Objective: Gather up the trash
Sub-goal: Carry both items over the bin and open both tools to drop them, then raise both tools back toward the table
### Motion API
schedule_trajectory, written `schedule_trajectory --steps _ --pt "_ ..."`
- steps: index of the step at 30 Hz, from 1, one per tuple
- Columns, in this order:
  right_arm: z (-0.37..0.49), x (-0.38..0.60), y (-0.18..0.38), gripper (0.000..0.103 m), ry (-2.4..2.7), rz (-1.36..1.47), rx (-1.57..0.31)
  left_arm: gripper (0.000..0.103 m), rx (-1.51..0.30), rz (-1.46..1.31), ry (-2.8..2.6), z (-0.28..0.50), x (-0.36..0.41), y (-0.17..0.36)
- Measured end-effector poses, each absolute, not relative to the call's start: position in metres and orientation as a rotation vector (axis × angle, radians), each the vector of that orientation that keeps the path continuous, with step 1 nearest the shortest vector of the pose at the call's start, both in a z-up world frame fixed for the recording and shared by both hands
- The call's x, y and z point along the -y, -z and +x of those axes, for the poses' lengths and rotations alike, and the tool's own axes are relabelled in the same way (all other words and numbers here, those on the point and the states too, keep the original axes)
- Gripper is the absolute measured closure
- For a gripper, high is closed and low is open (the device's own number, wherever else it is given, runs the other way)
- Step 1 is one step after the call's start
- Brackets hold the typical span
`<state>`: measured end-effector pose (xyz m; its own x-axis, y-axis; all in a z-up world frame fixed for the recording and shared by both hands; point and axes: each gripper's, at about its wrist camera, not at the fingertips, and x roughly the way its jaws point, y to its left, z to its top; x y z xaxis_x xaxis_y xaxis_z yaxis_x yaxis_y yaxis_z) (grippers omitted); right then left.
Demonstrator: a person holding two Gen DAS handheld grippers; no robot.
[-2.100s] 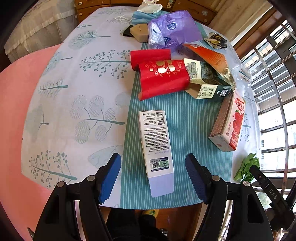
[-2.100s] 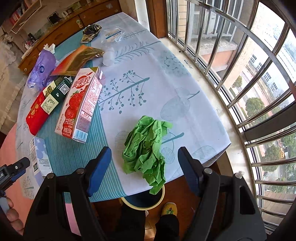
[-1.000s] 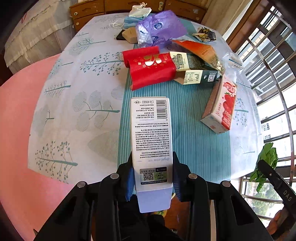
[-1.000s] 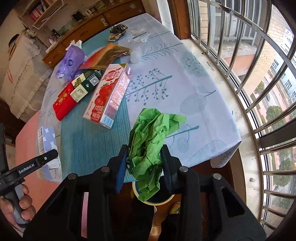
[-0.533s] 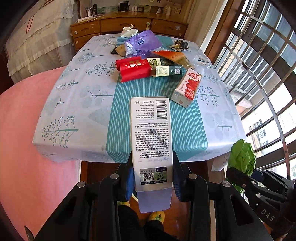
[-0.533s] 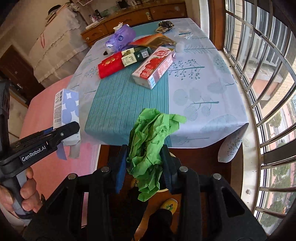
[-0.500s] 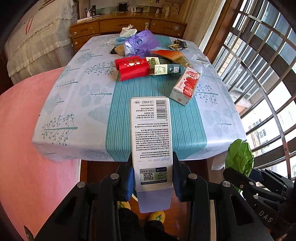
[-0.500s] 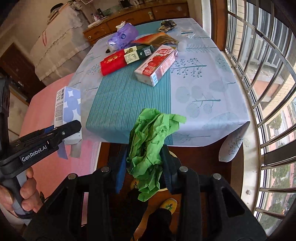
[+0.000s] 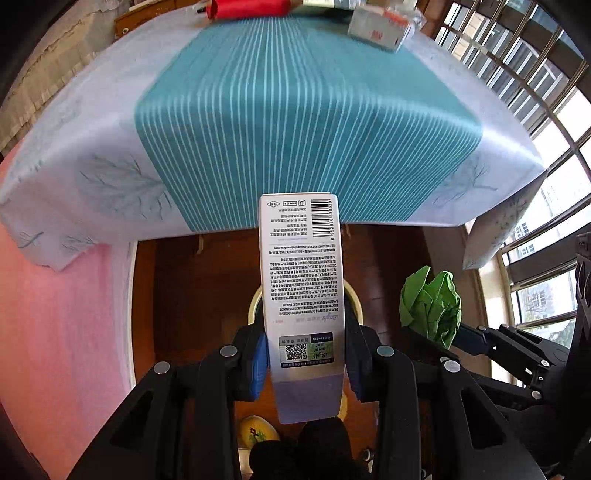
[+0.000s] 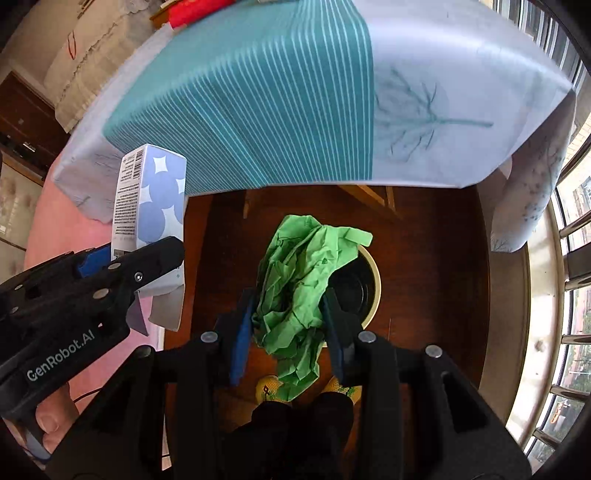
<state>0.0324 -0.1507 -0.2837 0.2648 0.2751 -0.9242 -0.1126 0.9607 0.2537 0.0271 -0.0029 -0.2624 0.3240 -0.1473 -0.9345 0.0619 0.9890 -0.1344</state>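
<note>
My left gripper is shut on a tall white and lilac carton, held low in front of the table edge. Behind the carton a round cream-rimmed bin stands on the dark wooden floor, mostly hidden. In the right wrist view my right gripper is shut on a crumpled green paper wad, which hangs over the bin with its dark inside. The carton and the left gripper show at the left there. The green wad appears at the right in the left wrist view.
The table with its teal striped and leaf-print cloth overhangs just ahead. A red packet and a strawberry carton lie at its far side. Window bars run along the right. The person's yellow slippers stand by the bin.
Both grippers have sunk from above the table to below its edge, each still holding its item. The bin on the floor has come into view right under the green wad.
</note>
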Motion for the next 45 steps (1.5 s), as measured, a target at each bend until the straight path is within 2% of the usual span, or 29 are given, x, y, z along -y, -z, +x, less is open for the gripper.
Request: schedule_trajectory --steps 9,11,12,13,14,15,16,21,28,33,38,45 --pt "0.051 0.152 0.461 0.069 -0.201 0.113 -1.299 0.068 -1.282 -0.032 0.138 0.037 0.01 0.438" --pt "0.055 0.154 0.491 0.065 -0.2 0.127 -1.308 0.066 -1.294 -0.041 0.15 0.041 0.009 0.466" --pt "0.057 0.155 0.505 0.063 -0.201 0.144 -1.322 0.059 -1.305 -0.045 0.162 0.044 0.008 0.479" --pt "0.059 0.159 0.517 0.056 -0.198 0.162 -1.338 0.044 -1.312 -0.048 0.172 0.047 0.006 0.49" --pt "0.063 0.161 0.529 0.044 -0.183 0.172 -1.346 0.035 -1.31 -0.049 0.174 0.049 0.003 0.499" --pt "0.065 0.163 0.537 0.039 -0.172 0.181 -1.344 0.018 -1.304 -0.049 0.173 0.05 0.0 0.506" --pt "0.066 0.165 0.543 0.036 -0.173 0.189 -1.336 0.01 -1.301 -0.052 0.175 0.051 -0.002 0.512" --pt "0.069 0.167 0.554 0.032 -0.154 0.162 -1.304 0.009 -1.315 -0.068 0.182 0.059 -0.022 0.528" --pt "0.055 0.156 0.527 0.032 -0.124 0.144 -1.293 0.009 -1.296 -0.103 0.182 0.053 -0.04 0.5" --pt "0.046 0.155 0.479 0.032 -0.121 0.152 -1.285 0.009 -1.294 -0.105 0.167 0.047 -0.048 0.452" --pt "0.031 0.152 0.403 0.032 -0.128 0.161 -1.274 0.009 -1.293 -0.096 0.176 0.036 -0.055 0.384" --pt "0.013 0.139 0.274 0.032 -0.149 0.143 -1.222 0.009 -1.214 -0.073 0.198 0.022 -0.066 0.255"
